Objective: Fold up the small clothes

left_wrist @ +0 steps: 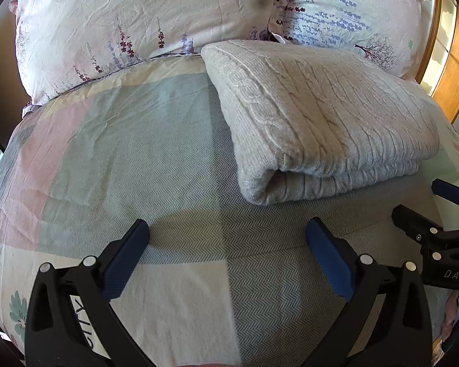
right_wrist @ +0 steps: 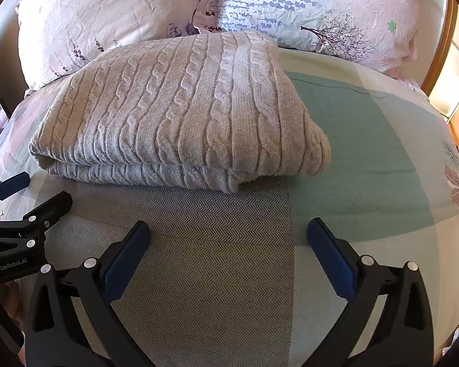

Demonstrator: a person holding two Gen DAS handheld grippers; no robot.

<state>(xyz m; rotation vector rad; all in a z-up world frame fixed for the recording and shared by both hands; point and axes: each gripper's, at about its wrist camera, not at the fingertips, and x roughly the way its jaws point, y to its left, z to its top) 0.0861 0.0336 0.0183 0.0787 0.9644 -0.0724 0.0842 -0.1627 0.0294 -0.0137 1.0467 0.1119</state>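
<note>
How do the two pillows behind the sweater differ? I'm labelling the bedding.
The left pillow is mostly plain pink with sparse purple sprigs near its lower edge; the right pillow has a pale panel with rows of blue-purple flowers and a dark tree print. Both are wrinkled, lean at the bed's head, and meet behind the folded sweater.

Cable-knit sweater (right_wrist: 180,107), folded.
Beige-grey, stacked in flat layers on the bed, folded edge facing the cameras, below the pillows.

Two floral pillows (left_wrist: 143,27) (right_wrist: 321,9) sit propped side by side at the head (lavender sprigs, little trees), patchwork bedsheet (right_wrist: 367,140) spread below, wooden headboard (left_wrist: 456,70) peeking behind.
</note>
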